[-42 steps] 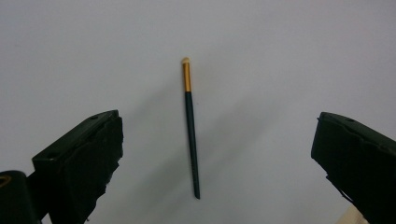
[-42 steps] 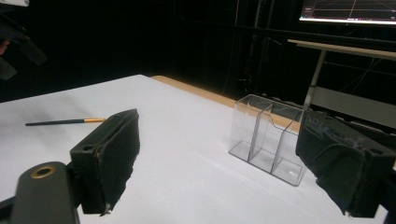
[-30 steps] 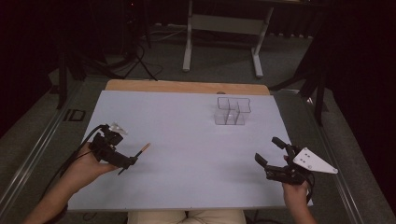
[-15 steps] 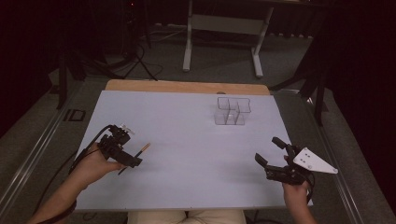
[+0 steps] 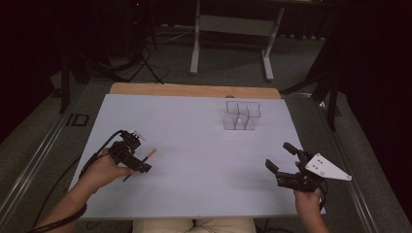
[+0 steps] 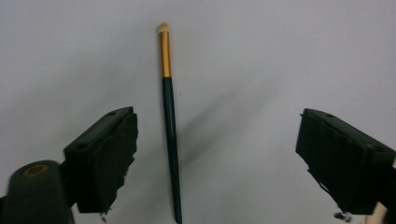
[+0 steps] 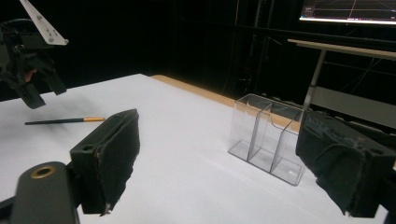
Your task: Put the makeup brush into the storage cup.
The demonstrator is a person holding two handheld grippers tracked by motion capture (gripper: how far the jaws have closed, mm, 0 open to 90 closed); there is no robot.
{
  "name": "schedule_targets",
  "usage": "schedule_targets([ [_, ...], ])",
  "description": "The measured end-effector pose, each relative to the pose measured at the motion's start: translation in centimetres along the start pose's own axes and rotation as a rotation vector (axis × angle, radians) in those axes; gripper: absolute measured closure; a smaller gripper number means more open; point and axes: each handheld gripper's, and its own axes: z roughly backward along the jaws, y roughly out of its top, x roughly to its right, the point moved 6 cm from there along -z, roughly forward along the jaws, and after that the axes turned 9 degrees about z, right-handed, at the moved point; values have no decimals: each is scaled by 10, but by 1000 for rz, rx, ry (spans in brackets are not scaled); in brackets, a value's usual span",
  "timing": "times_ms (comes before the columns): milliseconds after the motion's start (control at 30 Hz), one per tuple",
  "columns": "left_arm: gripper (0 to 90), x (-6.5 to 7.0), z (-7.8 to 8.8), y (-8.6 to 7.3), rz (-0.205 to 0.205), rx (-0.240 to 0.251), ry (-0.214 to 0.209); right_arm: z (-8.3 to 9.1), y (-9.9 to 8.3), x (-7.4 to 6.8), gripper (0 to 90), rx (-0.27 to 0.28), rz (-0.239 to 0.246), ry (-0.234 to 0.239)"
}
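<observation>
A thin brush with a dark green handle, gold ferrule and pale tip lies flat on the white table. My left gripper hangs just above its handle. In the left gripper view the brush runs between the jaws, nearer the left one, touching neither. The left gripper is open, and its jaws have just been closing a little. My right gripper rests open at the table's near right with nothing between its fingers. From the right gripper I see the brush and the left gripper over it.
A clear plastic organizer with several compartments stands at the far right of the table; it is also ahead in the right gripper view. A wooden strip edges the far side. A metal stand stands on the floor beyond.
My left gripper has sunk and shifted slightly, coming down over the brush's handle. The brush lies where it was. The right gripper has kept still.
</observation>
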Motion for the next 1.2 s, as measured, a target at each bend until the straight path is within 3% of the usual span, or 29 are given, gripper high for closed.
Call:
schedule_targets([
  [133,165,-1,-7,2,-9,-19,-1,0,0,0,136,-1,3,2],
  [433,386,-7,-20,6,-13,-48,25,-1,0,-1,136,-4,4,6],
  [800,532,-17,-32,14,17,-77,38,-1,-1,-1,136,-7,5,9],
  [1200,644,-21,-41,21,14,-115,53,-2,-2,0,136,-7,2,11],
])
